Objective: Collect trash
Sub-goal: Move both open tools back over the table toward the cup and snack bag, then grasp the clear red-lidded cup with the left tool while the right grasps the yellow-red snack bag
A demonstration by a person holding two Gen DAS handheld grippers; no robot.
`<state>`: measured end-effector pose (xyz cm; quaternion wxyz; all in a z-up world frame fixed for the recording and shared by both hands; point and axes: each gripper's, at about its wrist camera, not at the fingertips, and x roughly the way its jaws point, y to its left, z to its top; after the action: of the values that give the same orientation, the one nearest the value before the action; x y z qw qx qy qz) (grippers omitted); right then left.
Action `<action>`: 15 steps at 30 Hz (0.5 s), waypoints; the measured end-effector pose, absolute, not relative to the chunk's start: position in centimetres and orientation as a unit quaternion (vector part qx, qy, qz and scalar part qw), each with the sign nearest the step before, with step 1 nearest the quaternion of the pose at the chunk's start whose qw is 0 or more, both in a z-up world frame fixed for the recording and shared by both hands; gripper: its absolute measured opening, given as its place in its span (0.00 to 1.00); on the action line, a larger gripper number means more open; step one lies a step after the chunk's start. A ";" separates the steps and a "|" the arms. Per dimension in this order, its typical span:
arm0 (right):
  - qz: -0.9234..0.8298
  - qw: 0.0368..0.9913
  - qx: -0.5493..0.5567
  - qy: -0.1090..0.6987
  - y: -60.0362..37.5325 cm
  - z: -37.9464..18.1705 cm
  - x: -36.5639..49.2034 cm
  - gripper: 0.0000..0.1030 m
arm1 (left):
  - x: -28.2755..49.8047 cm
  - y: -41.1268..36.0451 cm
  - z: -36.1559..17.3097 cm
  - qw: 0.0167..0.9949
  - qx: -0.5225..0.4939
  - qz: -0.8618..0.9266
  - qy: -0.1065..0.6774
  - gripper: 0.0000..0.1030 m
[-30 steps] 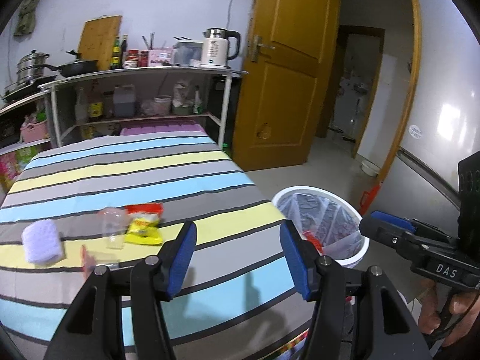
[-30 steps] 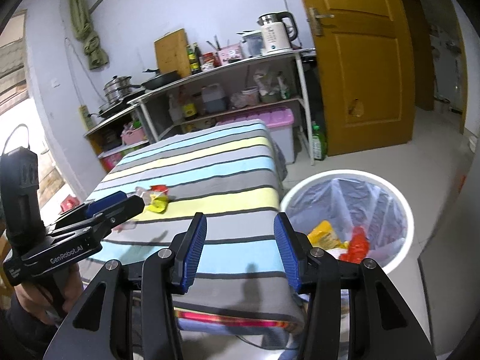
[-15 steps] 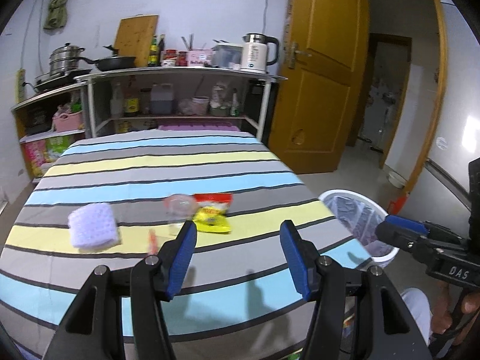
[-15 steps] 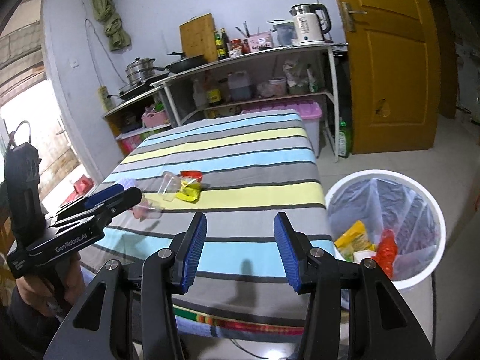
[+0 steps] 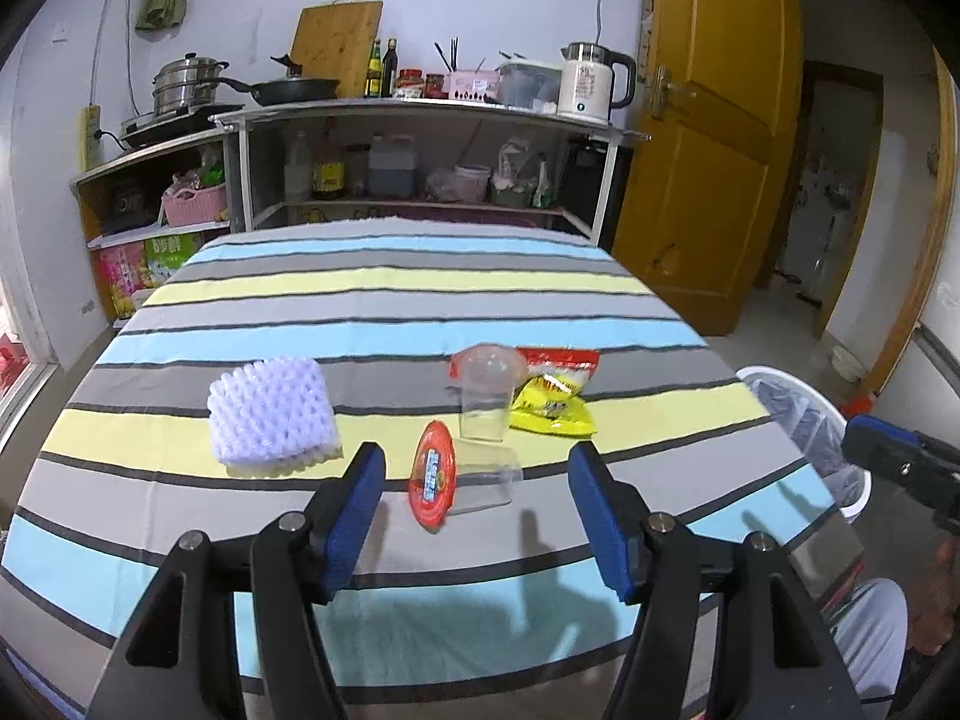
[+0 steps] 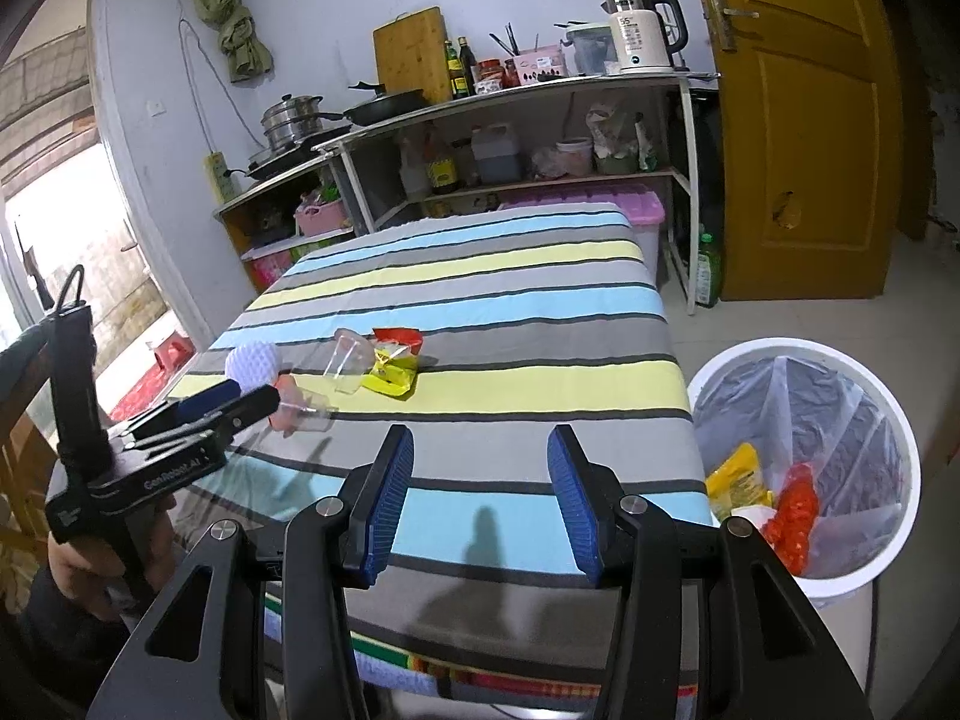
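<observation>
Beside bin (image 6: 894,438): tipped cup (image 5: 462,477) framed by opening, empty left gripper (image 5: 477,513); right gripper (image 6: 480,498) half-open, empty, waiting.

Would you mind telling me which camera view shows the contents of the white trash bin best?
The right wrist view is best: it looks down into the white trash bin, showing its liner, a yellow packet and a red wrapper inside. The left wrist view shows only part of the bin's rim and liner at the table's edge, with no contents visible.
</observation>
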<state>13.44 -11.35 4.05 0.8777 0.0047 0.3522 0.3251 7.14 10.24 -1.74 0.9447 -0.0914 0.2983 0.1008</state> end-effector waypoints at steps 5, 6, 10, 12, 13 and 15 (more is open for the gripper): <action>0.327 0.875 0.002 0.358 -10.6 3.7 14.0 0.46 | 8.3 9.8 -2.7 0.939 -0.075 0.102 0.320 0.64; 0.328 0.874 0.002 0.359 -10.5 3.6 14.1 0.46 | 8.6 9.7 -2.8 0.937 -0.070 0.106 0.324 0.64; 0.330 0.871 -0.001 0.363 -9.9 3.3 14.5 0.46 | 9.5 9.6 -3.0 0.933 -0.051 0.120 0.334 0.63; 0.332 0.870 -0.001 0.364 -9.6 3.2 14.6 0.46 | 9.9 9.5 -3.2 0.930 -0.041 0.127 0.341 0.63; 0.333 0.870 -0.001 0.364 -9.4 3.2 14.7 0.46 | 10.1 9.4 -3.3 0.929 -0.040 0.127 0.344 0.61; 0.335 0.869 -0.002 0.365 -9.1 3.1 15.0 0.46 | 10.4 9.4 -3.5 0.927 -0.036 0.128 0.350 0.56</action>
<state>14.95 -9.05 3.06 0.8685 -0.0022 0.3653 0.3351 10.43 9.36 -3.51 0.9273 -0.0363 0.3499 0.1279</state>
